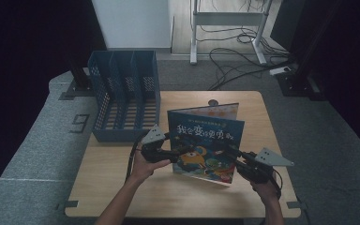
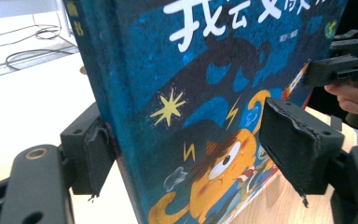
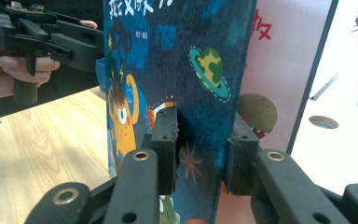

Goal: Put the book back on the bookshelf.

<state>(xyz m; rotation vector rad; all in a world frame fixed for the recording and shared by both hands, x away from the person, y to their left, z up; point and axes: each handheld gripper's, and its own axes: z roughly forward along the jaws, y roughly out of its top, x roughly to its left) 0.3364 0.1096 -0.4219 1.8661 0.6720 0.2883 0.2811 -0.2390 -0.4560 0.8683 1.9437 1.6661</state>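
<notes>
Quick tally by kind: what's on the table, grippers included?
Blue picture book with an orange cartoon creature: 1
Blue plastic slotted file rack: 1
Black two-jaw grippers: 2, left gripper and right gripper
Total: 4

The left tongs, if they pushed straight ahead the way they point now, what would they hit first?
Probably the book itself. In the left gripper view the left tongs already straddle its near edge, one jaw on each side, so the cover lies directly ahead. The right tongs sit farther along, though depth is unclear.
</notes>
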